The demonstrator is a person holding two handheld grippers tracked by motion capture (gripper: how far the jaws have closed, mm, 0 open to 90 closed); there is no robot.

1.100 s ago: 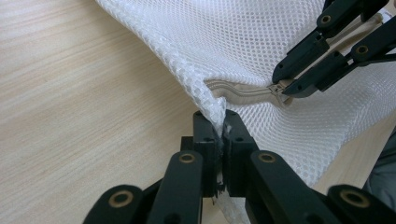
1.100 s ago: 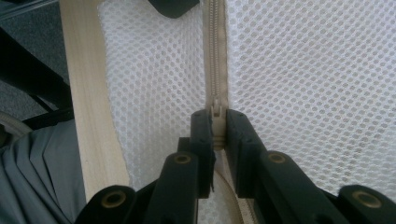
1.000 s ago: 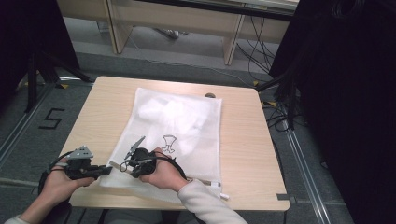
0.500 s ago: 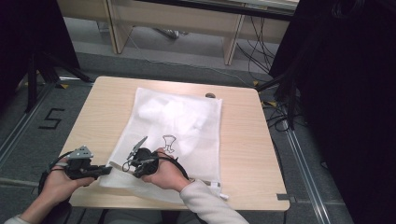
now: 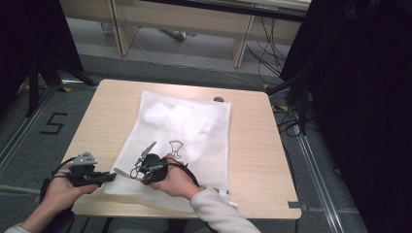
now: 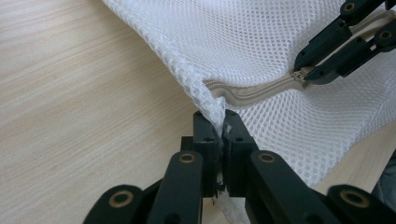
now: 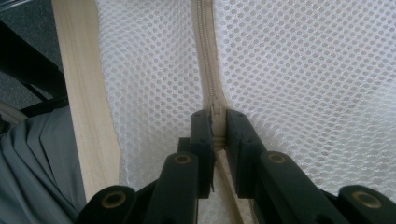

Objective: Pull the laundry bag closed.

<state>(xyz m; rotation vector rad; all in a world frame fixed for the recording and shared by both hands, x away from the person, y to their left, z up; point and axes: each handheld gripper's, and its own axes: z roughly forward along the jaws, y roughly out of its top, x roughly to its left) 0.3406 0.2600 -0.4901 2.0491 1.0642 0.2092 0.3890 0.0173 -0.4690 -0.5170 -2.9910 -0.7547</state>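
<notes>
Mesh bag (image 6: 299, 42) corner — clamped in left gripper (image 6: 219, 122).

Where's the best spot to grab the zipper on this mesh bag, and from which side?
Grip the zipper pull, the small tab standing up from the zipper track of the mesh bag. Come along the track from the near table edge, as the right gripper does, fingers on both sides. The left gripper pinches the bag's corner, holding it taut.
</notes>
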